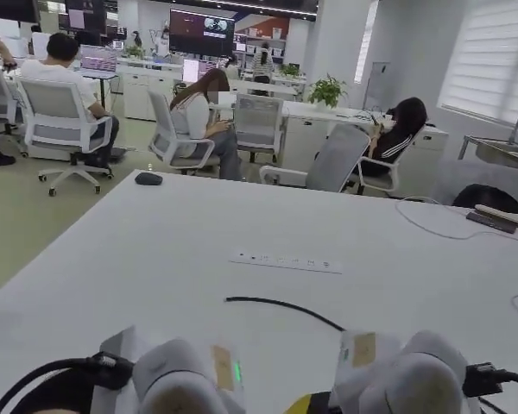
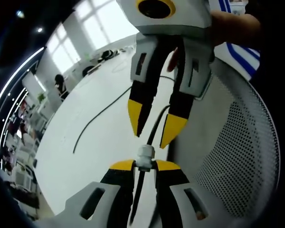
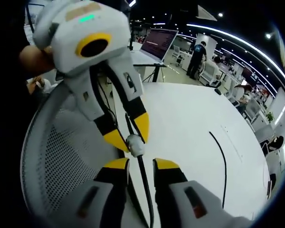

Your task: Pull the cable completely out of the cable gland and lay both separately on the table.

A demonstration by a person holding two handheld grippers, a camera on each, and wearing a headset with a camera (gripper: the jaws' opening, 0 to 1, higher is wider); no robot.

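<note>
Where the white table [image 1: 155, 250] ends, people [image 1: 209, 112] sit at office desks [image 1: 319, 110].

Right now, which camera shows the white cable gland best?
The left gripper view: the cable gland sits centred between the tips of the left gripper. The right gripper view shows it tucked against a jaw tip; the head view hides it.

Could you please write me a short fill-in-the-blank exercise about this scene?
1. The left gripper is shut on the white ____.
2. The cable running through it is ____ in colour.
3. The right gripper has its jaws ____ around the cable.
Missing words: gland; black; open.
</note>
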